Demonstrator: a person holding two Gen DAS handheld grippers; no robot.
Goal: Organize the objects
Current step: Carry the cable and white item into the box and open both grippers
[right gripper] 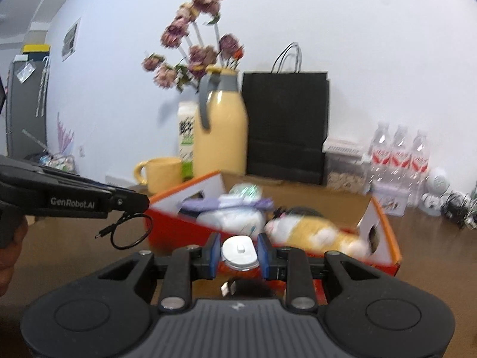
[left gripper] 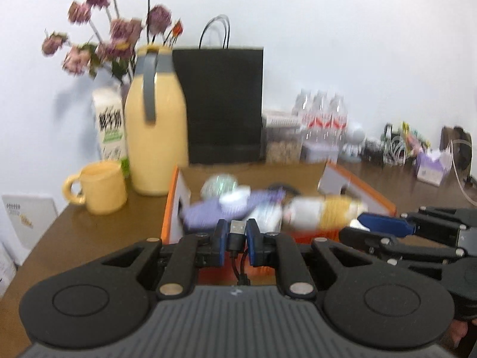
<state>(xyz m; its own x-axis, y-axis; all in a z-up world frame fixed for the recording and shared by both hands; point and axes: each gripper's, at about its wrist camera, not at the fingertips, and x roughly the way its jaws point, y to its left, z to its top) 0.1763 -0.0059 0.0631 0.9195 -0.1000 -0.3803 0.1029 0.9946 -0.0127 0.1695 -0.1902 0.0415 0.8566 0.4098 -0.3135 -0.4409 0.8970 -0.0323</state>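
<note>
Three water bottles [right gripper: 399,152], one mug [left gripper: 100,186], one orange box [right gripper: 384,250].

Yellow jug [left gripper: 156,137], matching mug [left gripper: 100,187], dried flowers [left gripper: 113,35], black paper bag [left gripper: 222,104] against the wall.

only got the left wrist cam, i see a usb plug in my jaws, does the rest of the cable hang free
Observer: Yes. In the right wrist view the black USB cable dangles in a loop under the left gripper, above the table.
Operator: what's the right one holding
Observer: The right gripper is shut on a small white charger.
Operator: is it over the box yet
Observer: It sits just in front of the orange box; the near wall lies behind the charger.
</note>
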